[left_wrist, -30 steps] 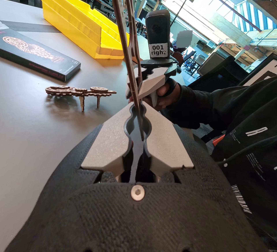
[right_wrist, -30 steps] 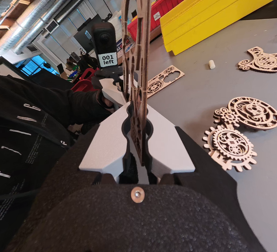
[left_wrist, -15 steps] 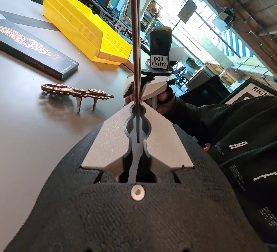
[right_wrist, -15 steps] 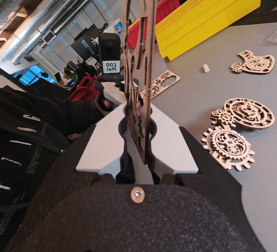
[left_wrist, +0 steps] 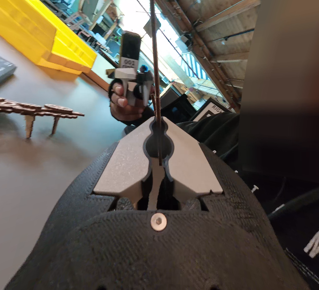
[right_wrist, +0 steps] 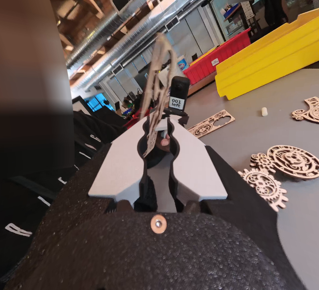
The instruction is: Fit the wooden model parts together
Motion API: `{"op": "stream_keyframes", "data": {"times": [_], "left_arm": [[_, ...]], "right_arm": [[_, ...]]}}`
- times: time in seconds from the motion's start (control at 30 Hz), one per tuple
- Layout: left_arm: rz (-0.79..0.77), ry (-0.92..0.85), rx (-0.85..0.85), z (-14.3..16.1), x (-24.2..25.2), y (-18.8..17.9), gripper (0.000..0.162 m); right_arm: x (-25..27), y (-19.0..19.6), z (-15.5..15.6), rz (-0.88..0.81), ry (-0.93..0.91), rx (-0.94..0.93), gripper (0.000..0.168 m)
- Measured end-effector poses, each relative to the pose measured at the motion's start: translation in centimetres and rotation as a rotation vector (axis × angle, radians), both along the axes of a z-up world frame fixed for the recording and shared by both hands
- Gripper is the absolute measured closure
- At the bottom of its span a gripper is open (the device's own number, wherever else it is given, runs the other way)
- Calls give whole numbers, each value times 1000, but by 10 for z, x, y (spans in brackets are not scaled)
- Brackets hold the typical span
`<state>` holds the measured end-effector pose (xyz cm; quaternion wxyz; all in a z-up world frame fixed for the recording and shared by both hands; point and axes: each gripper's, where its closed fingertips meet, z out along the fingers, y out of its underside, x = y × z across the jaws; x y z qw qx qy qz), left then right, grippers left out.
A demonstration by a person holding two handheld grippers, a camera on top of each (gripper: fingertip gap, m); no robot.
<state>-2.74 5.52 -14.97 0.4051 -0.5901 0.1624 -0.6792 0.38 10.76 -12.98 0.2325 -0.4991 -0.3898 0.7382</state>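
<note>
My left gripper point(left_wrist: 158, 119) is shut on a thin wooden parts sheet point(left_wrist: 154, 57), seen edge-on and standing up from the jaws. In the right wrist view the same sheet point(right_wrist: 160, 74) is a pale cut-out fret, blurred. Its lower end hangs between the tips of my right gripper point(right_wrist: 158, 120), whose jaws stand apart and do not clamp it. The right gripper also shows in the left wrist view point(left_wrist: 136, 90), held in a hand just left of the sheet. A wooden gear assembly point(right_wrist: 284, 164) lies on the grey table point(right_wrist: 241, 143); in the left wrist view it point(left_wrist: 43, 109) stands on pegs.
Another cut-out wooden sheet point(right_wrist: 212, 124), an ornate wooden piece point(right_wrist: 309, 114) and a small white cylinder point(right_wrist: 264, 116) lie on the table. Yellow bins point(right_wrist: 267, 67) and a red bin point(right_wrist: 215, 64) stand at the back. A dark box point(left_wrist: 5, 72) lies at the left. One gripper's finger ends stand about 7 centimeters off the other's. The small white cylinder point(right_wrist: 264, 116) is about 25 centimeters from both grippers' fingertips.
My right gripper has opened, let go of the wooden sheet and drawn back from it. The left gripper still holds the sheet. Both views have tilted upward.
</note>
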Motion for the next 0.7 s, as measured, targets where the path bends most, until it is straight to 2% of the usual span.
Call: {"op": "stream_keyframes", "data": {"times": [0.17, 0.27, 0.47, 0.6, 0.7], "left_arm": [[-44, 68, 163, 3, 11, -17, 160], [3, 246, 354, -7, 18, -22, 160], [152, 571, 777, -20, 18, -23, 161], [158, 563, 798, -17, 18, -25, 161], [188, 512, 769, -8, 10, -22, 161]], "right_arm": [[-9, -24, -8, 104, -18, -26, 150], [-12, -43, -13, 164, -48, 43, 149], [-9, -42, -18, 126, -81, 155, 150], [-6, -52, -28, 157, -106, 293, 148], [-2, -44, -23, 112, -83, 331, 147]]}}
